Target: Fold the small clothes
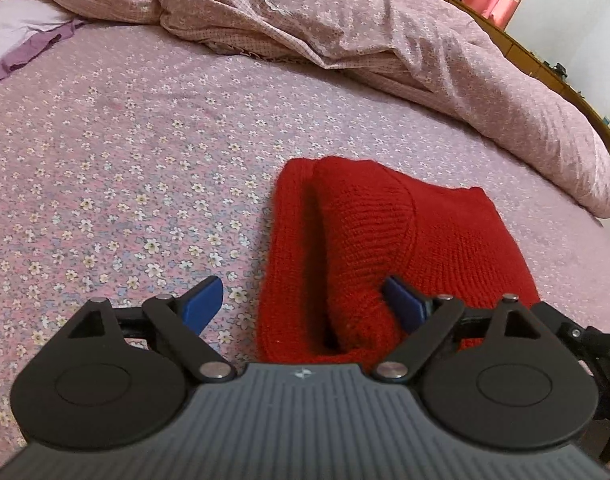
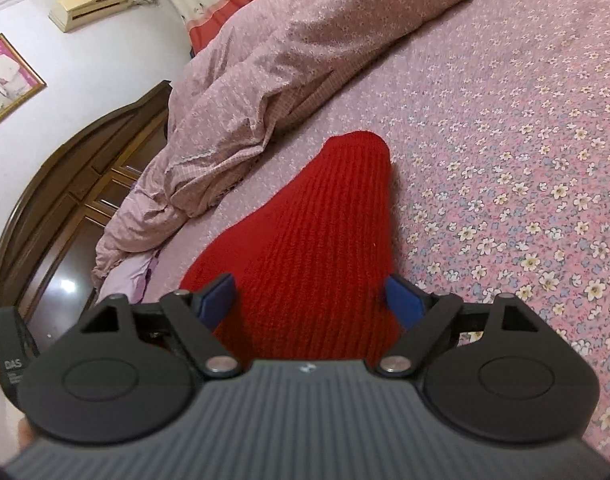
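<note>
Left gripper (image 1: pixel 303 300) built of matte black linkage arms, silver pivot pins set at each joint, blue rectangular pads (image 1: pixel 204 304) fitted at the tips, grey ribbed housing behind, small compass-like emblem printed centrally, right gripper (image 2: pixel 311 300) identically made.

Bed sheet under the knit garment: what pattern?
Pink bed sheet with small white flowers; clearest in left wrist view.

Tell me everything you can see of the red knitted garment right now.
The red knitted garment is plain red ribbed wool-like knit, folded into a compact bundle with a rolled layer on top. It lies flat on the floral bedsheet, apart from the crumpled duvet. The left gripper straddles its near edge, open; the right gripper is open around it in the right wrist view, pads not pressing.
</note>
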